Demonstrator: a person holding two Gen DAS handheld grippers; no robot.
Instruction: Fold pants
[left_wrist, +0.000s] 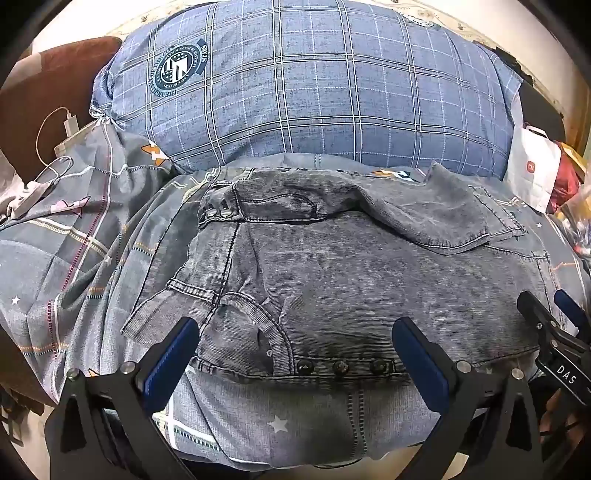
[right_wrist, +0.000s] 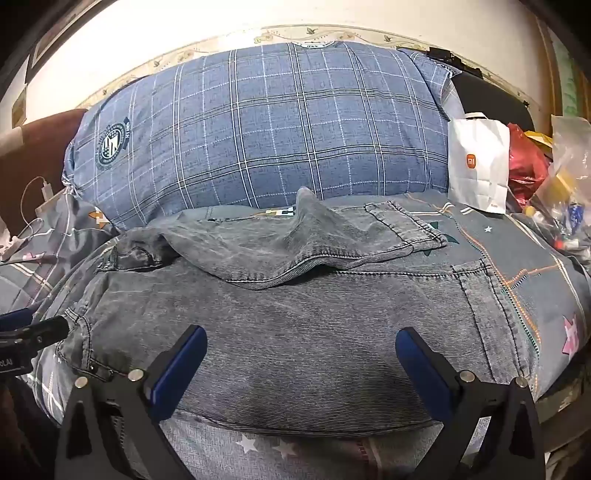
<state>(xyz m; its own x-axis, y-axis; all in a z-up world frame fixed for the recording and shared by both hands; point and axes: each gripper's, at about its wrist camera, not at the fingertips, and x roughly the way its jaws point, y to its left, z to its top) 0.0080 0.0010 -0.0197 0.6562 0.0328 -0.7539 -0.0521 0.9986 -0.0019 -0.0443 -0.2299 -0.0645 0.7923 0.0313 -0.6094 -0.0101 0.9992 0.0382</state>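
Observation:
Grey washed denim pants (left_wrist: 354, 273) lie folded over on the patterned bed cover, waistband studs (left_wrist: 340, 367) toward me. The far layer is rumpled, with a back pocket (right_wrist: 402, 225) turned up. My left gripper (left_wrist: 295, 332) hovers wide open over the waistband end, nothing between its blue pads. My right gripper (right_wrist: 301, 343) is also wide open above the leg fabric (right_wrist: 295, 317) near the front edge, holding nothing. In the left wrist view the right gripper (left_wrist: 554, 314) shows at the right edge; the left gripper (right_wrist: 33, 325) shows at the left edge of the right wrist view.
A large blue plaid pillow (left_wrist: 314, 85) fills the back. A white paper bag (right_wrist: 478, 162) and red and clear plastic bags (right_wrist: 528, 162) crowd the right. A charger cable (left_wrist: 55, 140) and brown cushion (left_wrist: 40, 96) lie at the left. The grey star-print cover (left_wrist: 66, 258) is rumpled on the left.

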